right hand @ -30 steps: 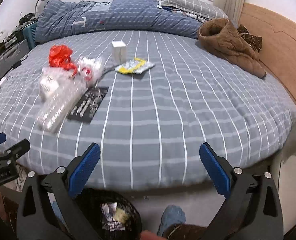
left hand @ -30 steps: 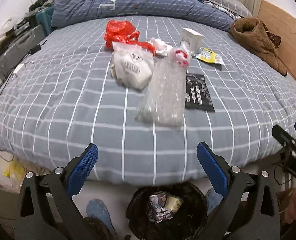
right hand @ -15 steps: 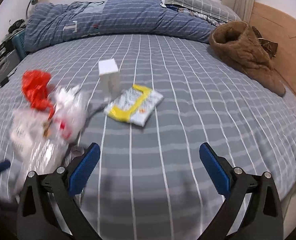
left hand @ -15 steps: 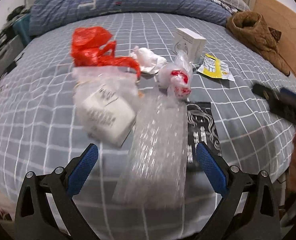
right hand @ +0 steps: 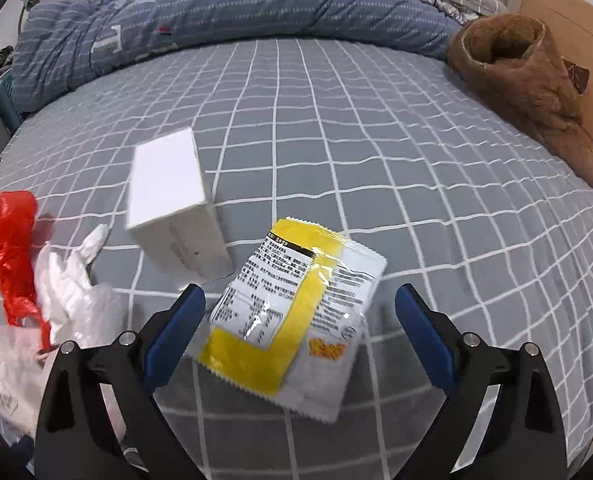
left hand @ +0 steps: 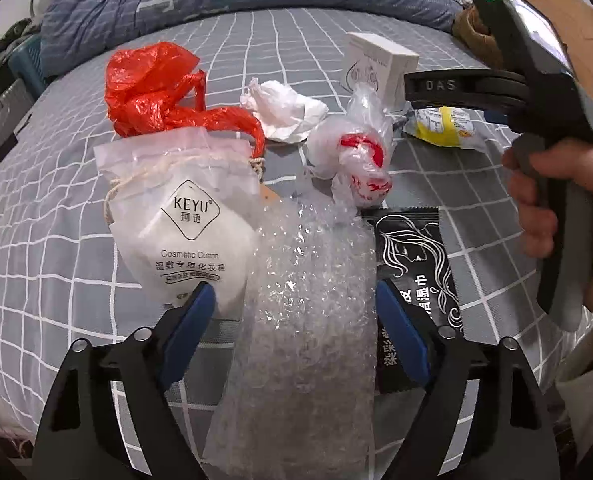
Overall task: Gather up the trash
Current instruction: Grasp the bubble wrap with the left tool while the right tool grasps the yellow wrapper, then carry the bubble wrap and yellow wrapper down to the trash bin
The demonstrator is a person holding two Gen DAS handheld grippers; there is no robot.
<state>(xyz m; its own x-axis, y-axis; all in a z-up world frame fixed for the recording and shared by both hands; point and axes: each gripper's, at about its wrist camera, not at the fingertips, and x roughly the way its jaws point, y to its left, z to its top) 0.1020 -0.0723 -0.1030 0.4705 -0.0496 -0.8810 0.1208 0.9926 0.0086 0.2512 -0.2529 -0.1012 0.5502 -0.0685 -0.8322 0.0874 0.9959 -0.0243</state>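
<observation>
Trash lies on the grey checked bed (left hand: 56, 240). My left gripper (left hand: 294, 316) hangs low over a strip of bubble wrap (left hand: 308, 300); its jaws are closing with the wrap between them, and the pads are not pressing on it. A cotton-pad bag (left hand: 184, 220) lies to its left and a black sachet (left hand: 416, 256) to its right. My right gripper (right hand: 300, 332) straddles a yellow and white snack packet (right hand: 296, 320). Its jaws are wide and closing, clear of the packet. A white box (right hand: 172, 200) stands just beyond.
A red plastic bag (left hand: 156, 84), a crumpled tissue (left hand: 284, 108) and a knotted clear bag with red print (left hand: 356, 152) lie farther back. A hand (left hand: 556, 192) holds the right tool at the right edge. A blue quilt (right hand: 216, 12) and a brown coat (right hand: 536, 92) lie at the head of the bed.
Both grippers moved from the bed's edge above the black bin forward and down over the trash. The left jaws narrowed around the bubble wrap. The bin is out of view.
</observation>
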